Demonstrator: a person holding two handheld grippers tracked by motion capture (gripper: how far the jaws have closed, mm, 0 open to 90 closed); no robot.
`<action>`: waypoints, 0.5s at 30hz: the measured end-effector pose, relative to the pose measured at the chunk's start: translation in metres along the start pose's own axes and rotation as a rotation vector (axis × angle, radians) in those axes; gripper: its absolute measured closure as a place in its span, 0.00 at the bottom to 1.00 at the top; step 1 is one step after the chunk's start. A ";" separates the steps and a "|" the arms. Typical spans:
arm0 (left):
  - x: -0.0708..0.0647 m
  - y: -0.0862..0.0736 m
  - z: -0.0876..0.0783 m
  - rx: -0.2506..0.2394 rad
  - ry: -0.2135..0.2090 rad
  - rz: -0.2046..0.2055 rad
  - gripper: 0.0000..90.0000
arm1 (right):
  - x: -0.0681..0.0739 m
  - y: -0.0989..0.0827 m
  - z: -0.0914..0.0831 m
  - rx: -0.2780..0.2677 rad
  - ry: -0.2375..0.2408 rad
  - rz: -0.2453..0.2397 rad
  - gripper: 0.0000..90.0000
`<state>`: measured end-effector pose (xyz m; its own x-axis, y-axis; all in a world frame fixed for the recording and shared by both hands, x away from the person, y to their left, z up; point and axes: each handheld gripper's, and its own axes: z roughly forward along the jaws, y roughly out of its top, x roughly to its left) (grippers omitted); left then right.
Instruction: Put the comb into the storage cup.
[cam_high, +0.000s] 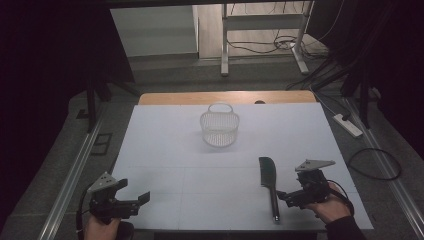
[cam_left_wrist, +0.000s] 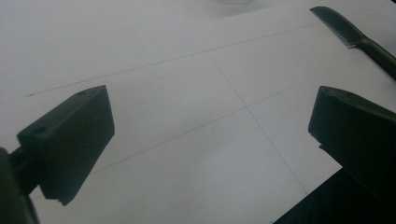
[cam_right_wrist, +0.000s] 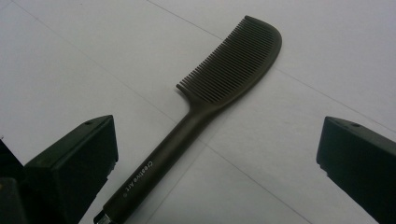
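comb (cam_right_wrist: 205, 107) is lying untouched on the bench (cam_high: 165, 150); right hand-held gripper (cam_high: 295, 196) is gaping wide beside its handle, gripping nothing; basket (cam_high: 219, 125) is waiting.

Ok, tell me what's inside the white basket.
Through the mesh of the white basket, nothing shows inside; its bottom is too small and blurred to be sure. The comb lies outside, nearer the person.

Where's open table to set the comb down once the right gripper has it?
Bare white table spans the left half, between the basket and left gripper. The strip right of the basket is free too. Tight spot: near right, comb beside right gripper.
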<state>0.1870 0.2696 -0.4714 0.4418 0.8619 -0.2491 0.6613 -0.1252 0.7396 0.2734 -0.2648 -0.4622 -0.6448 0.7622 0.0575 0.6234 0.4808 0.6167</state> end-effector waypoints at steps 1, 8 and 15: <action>0.000 0.000 0.000 0.000 0.000 0.000 0.01 | 0.000 0.001 0.001 -0.001 0.001 -0.004 0.00; 0.000 0.000 0.000 0.001 0.001 -0.001 0.01 | 0.003 0.006 0.007 0.016 0.007 -0.019 0.00; 0.000 0.000 0.000 0.001 0.002 0.001 0.01 | 0.006 0.012 0.013 0.049 0.005 -0.034 0.00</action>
<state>0.1870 0.2694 -0.4713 0.4411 0.8626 -0.2476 0.6614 -0.1260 0.7393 0.2822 -0.2491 -0.4645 -0.6681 0.7430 0.0406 0.6216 0.5272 0.5794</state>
